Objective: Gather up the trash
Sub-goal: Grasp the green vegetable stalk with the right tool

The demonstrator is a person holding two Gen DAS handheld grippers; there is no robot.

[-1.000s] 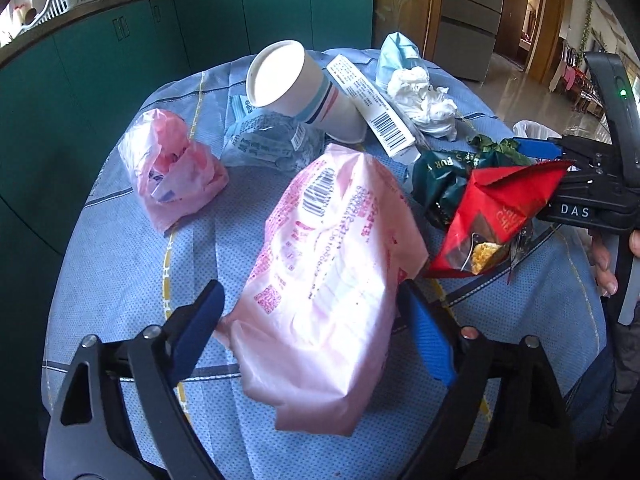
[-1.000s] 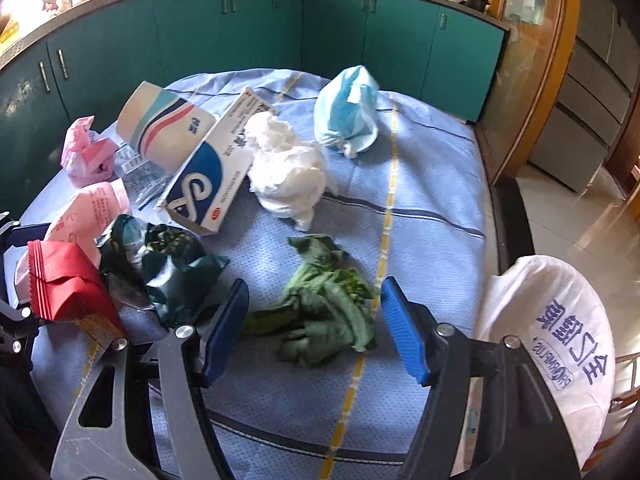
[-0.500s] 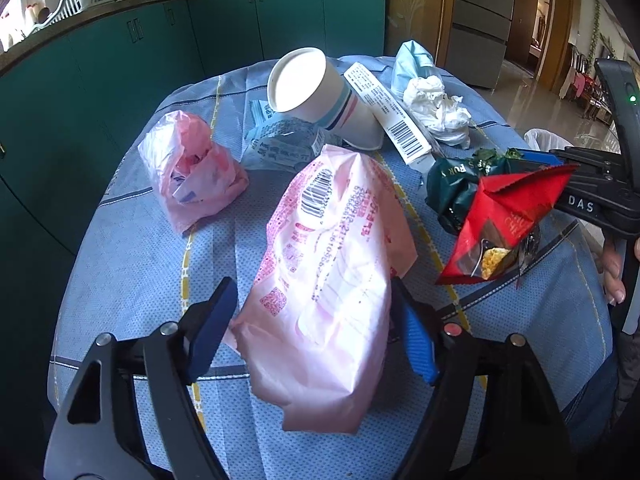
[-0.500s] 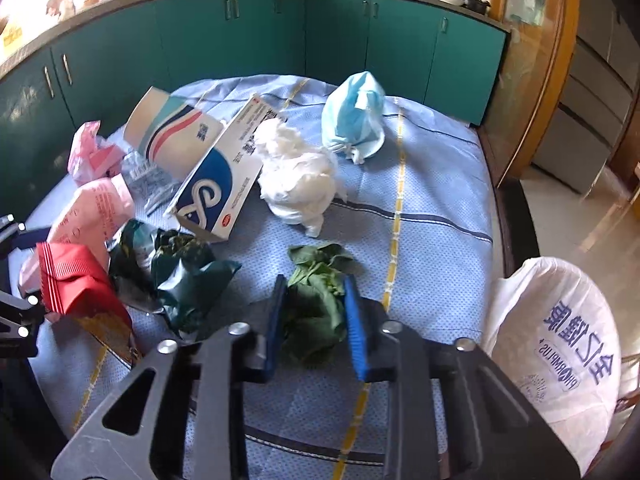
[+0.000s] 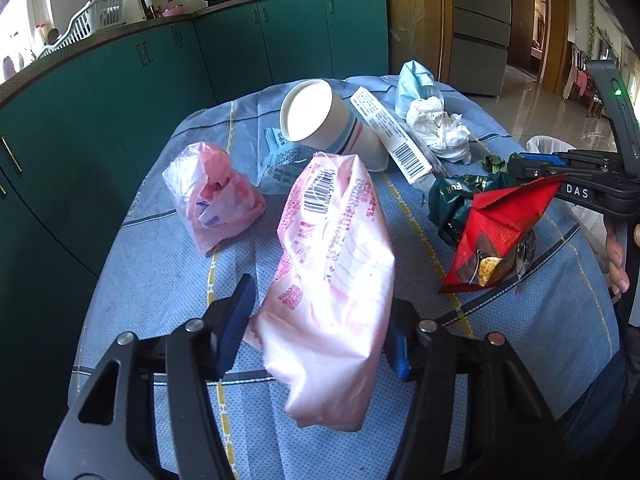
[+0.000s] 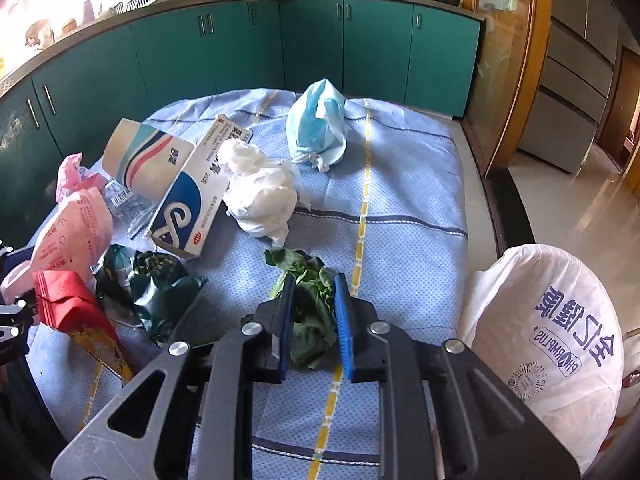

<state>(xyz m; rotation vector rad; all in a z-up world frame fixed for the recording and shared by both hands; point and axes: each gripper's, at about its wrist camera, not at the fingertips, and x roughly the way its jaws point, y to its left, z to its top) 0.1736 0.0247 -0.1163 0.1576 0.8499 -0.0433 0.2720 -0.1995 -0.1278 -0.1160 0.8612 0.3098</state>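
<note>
- Because the litter lies loose on the cloth, each tool works on its own piece: the left tool (image 5: 316, 336) straddles the pink wrapper (image 5: 332, 272), its jaws closing, the pads at the wrapper's sides or just short of them; I cannot tell whether they press yet.
- While that goes on, the right tool (image 6: 312, 316) has narrowed onto the wilted green leaves (image 6: 310, 300), pads pressing them from both sides, jaws closing a little more.
- Presumably the white plastic bag (image 6: 548, 340), open-sided just beside the desk's right edge, is where the pieces are meant to go.
- Uncollected: paper cup (image 5: 320, 120), medicine box (image 6: 192, 196), crumpled tissue (image 6: 260, 196), blue mask (image 6: 318, 124), red snack packet (image 5: 496, 232), dark green wrapper (image 6: 152, 292), small pink bag (image 5: 212, 196).
- A blue cloth (image 6: 400, 200) with yellow stripes covers the desk.
- Teal cabinets (image 6: 240, 48) curve around behind, with pans on the counter above.
</note>
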